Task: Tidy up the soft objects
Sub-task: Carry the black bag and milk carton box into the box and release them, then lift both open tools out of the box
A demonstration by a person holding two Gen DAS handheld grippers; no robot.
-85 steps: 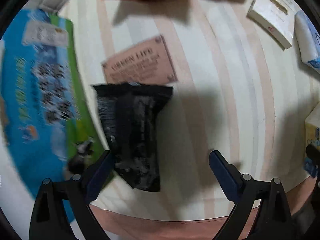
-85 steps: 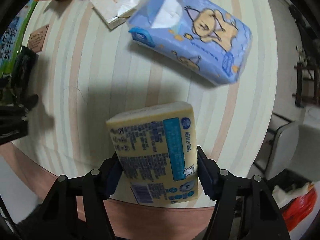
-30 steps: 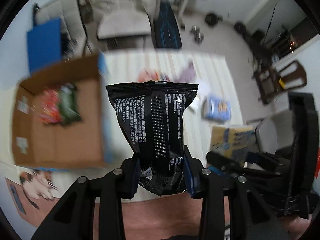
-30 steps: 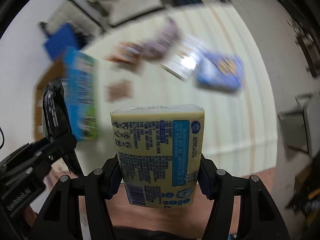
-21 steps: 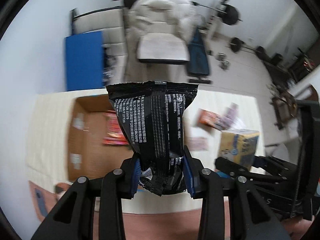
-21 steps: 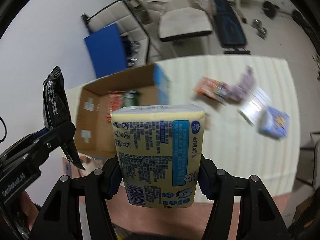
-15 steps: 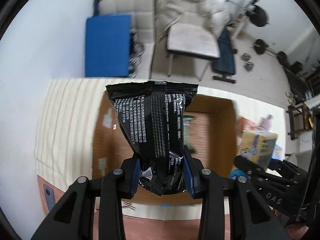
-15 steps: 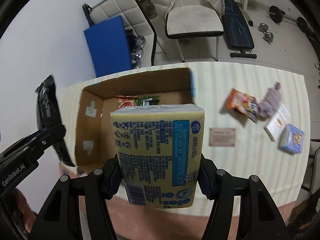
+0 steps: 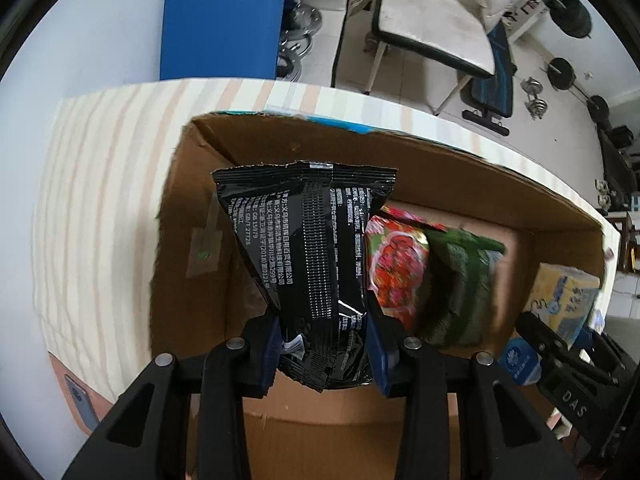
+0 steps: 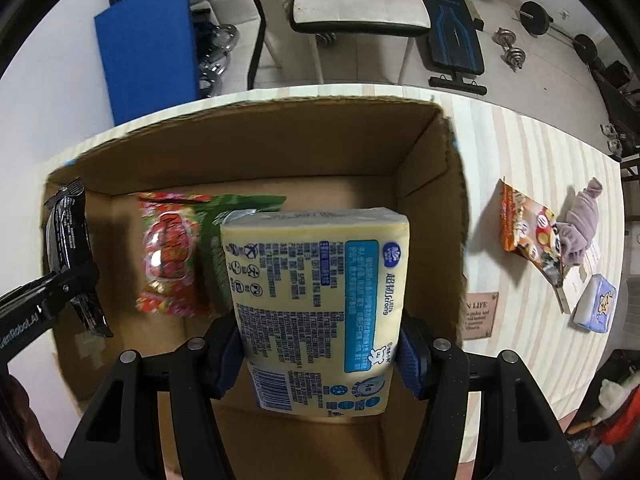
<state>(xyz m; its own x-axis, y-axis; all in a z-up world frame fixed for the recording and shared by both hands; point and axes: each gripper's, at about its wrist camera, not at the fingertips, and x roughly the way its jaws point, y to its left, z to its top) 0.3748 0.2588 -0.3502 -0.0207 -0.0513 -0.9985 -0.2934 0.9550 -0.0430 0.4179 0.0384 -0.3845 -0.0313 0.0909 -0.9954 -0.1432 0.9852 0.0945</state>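
My left gripper (image 9: pixel 325 354) is shut on a black snack bag (image 9: pixel 308 248) and holds it upright over the left part of an open cardboard box (image 9: pixel 192 184). My right gripper (image 10: pixel 320 354) is shut on a yellow tissue pack (image 10: pixel 316 300) above the box's right part (image 10: pixel 436 168). A red snack bag (image 9: pixel 394 264) and a green bag (image 9: pixel 460 280) lie inside the box; both also show in the right wrist view, the red bag (image 10: pixel 168 256) left of the green one (image 10: pixel 224 216). The black bag shows at the left of the right wrist view (image 10: pixel 66 236), the yellow pack at the right of the left wrist view (image 9: pixel 560 300).
The box stands on a striped table (image 10: pixel 528 208). To its right lie an orange snack bag (image 10: pixel 528 228), a purple plush (image 10: pixel 580 220), a blue tissue pack (image 10: pixel 596 308), a white card and a brown plaque (image 10: pixel 480 314). Chairs and gym gear stand beyond the table.
Both grippers, one second ago over the loose items, have swung left with their loads and moved closer over the open box, which now fills both views. The grips are unchanged.
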